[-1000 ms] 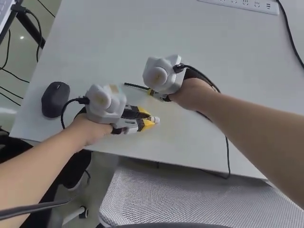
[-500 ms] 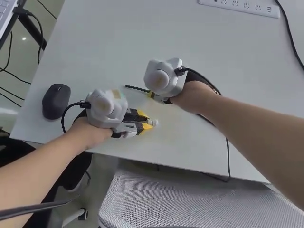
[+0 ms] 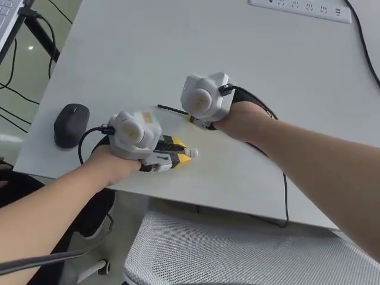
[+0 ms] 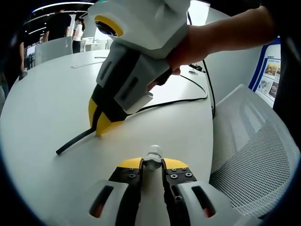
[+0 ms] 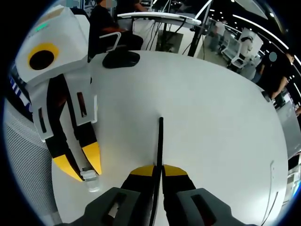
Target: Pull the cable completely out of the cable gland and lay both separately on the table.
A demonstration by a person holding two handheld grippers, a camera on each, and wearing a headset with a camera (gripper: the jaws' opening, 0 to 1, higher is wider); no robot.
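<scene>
Unchanged since a second ago, bar a slight drift of the camera: both grippers keep their stations and their spacing.

- Cable gland (image 4: 153, 153): small, white, pinched between the yellow tips of the left gripper (image 4: 153, 163), whose jaws stand narrow around it. It sits just over the near part of the table (image 3: 267, 71) and is clear of the cable.
- Cable (image 5: 160, 141): thin, black, clamped in the almost closed jaws of the right gripper (image 5: 158, 168). Its free end runs forward, low over the tabletop (whether it touches cannot be told).
- Left hand (image 3: 116, 163): wrapped round its gripper from behind, forearm entering from the lower left, jaws pointing right along the table's edge.
- Right hand (image 3: 240, 119): forearm entering from the lower right, gripper aimed left and down, tips near the left gripper's but apart.
- Mouse (image 3: 71, 124): black, at the table's left edge.
- Power strip (image 3: 300, 7): white, at the far side.
- Mesh chair (image 3: 237, 255): below the near edge.
</scene>
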